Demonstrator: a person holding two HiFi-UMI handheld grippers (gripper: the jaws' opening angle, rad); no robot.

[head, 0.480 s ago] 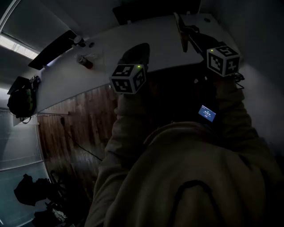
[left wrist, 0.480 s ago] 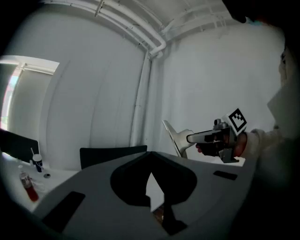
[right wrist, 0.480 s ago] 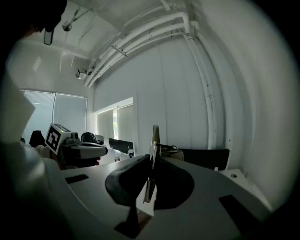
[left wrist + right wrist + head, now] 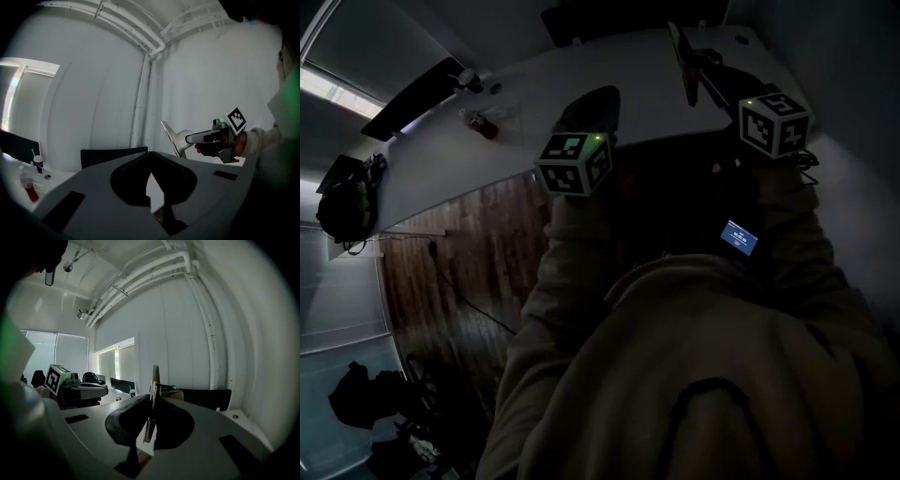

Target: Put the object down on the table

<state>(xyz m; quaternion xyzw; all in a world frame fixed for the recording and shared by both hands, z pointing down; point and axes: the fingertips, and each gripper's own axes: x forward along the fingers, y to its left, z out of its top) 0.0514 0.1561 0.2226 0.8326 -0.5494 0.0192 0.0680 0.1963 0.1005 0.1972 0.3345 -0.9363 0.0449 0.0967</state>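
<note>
- The head view is very dark. The person's hooded top fills its lower half, and each gripper shows there mostly as a marker cube.
- What the flat object is cannot be made out. A dark clip sits on it.
- Its lower end is hidden behind the jaws or a gripper body in every view, so I cannot tell whether it touches the table.
- The right gripper has its jaws drawn narrow, pinching the flat object, which is seen edge-on.
- The object stands roughly upright with its long axis vertical, and its top rises above the jaws. In the left gripper view its top leans left, away from the right gripper.
- It is over the table's far right part.
- The left gripper has its jaws together at the tips, with nothing between them.
- A small red thing lies on the table, well to the left.
</note>
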